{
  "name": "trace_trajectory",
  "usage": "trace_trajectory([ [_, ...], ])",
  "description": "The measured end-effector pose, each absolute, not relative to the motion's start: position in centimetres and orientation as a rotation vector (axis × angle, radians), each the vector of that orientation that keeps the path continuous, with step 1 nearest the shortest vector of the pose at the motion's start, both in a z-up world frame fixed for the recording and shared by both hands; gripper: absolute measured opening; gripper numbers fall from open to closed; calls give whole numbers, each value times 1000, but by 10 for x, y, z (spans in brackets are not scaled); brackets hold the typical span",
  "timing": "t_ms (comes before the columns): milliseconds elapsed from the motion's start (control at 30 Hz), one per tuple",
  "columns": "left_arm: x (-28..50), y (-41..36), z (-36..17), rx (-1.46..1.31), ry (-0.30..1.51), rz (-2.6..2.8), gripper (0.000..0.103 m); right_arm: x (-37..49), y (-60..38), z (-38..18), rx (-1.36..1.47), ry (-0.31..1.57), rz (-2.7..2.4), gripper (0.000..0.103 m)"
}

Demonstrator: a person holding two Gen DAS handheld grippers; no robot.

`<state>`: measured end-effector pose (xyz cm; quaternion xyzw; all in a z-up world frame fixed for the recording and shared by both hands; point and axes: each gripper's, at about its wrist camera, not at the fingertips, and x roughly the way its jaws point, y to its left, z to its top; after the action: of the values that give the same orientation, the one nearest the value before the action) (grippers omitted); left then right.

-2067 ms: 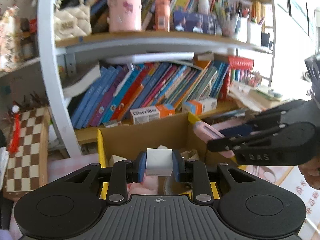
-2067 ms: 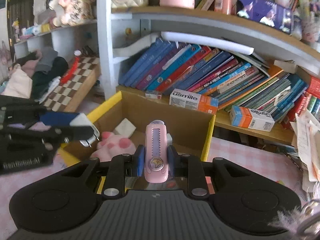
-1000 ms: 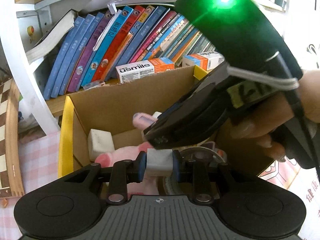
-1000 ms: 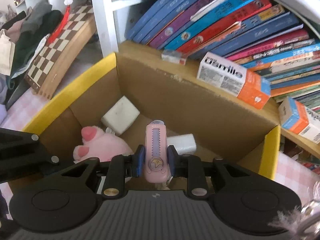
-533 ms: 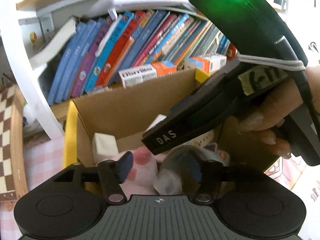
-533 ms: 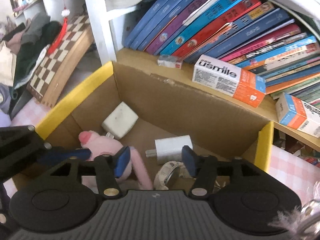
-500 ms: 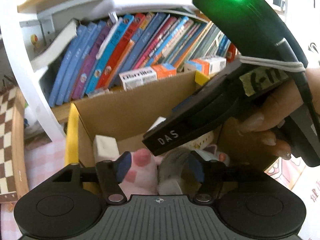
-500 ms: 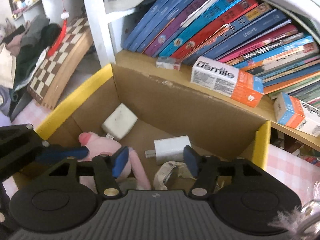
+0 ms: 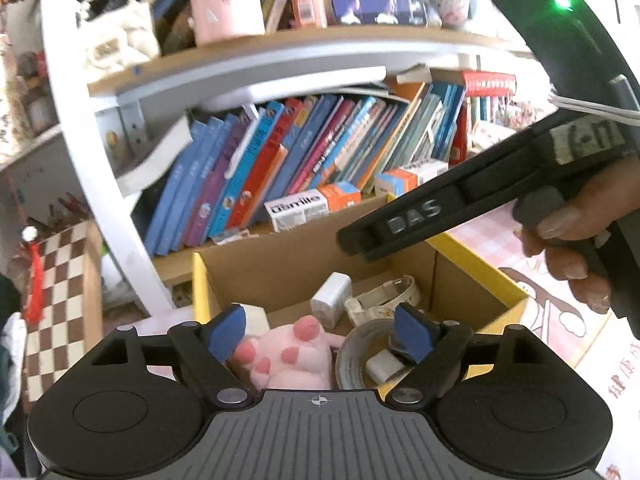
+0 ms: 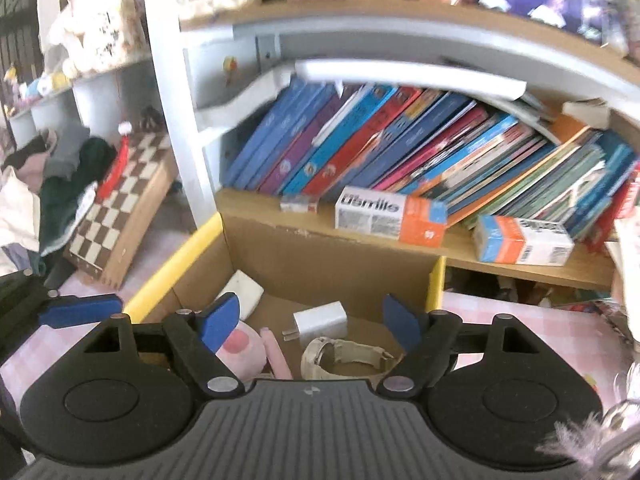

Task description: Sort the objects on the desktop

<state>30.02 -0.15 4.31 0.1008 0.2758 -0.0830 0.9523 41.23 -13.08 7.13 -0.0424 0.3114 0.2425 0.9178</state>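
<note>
Both grippers have let go since a moment ago and are pulling back from the cardboard box (image 10: 332, 268). Inside it, the pink cutter (image 10: 276, 354) is lying beside the pink plush paw (image 9: 294, 350), near a white charger (image 10: 320, 322), a watch (image 10: 344, 354) and a tape roll (image 9: 362, 354). Left gripper (image 9: 320, 334) and right gripper (image 10: 310, 320) are both hanging with fingers spread wide, holding nothing, in front of the bookshelf (image 10: 400, 148).

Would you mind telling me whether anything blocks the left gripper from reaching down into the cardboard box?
Nothing visible does. The left gripper is open directly above the cardboard box, whose top is uncovered. The right gripper hangs over its far right side, not underneath.
</note>
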Motion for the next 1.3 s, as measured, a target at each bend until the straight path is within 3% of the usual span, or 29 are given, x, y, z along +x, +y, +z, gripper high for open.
trace_trajectory([
  [333, 227, 13, 63, 161, 513, -118, 91, 324, -153, 87, -97, 565, 443, 82],
  [867, 122, 26, 44, 148, 533, -40, 96, 173, -162, 51, -235, 491, 379, 98],
  [1300, 64, 18, 10, 152, 641, -24, 96, 98, -182, 4, -157, 655, 287, 100],
])
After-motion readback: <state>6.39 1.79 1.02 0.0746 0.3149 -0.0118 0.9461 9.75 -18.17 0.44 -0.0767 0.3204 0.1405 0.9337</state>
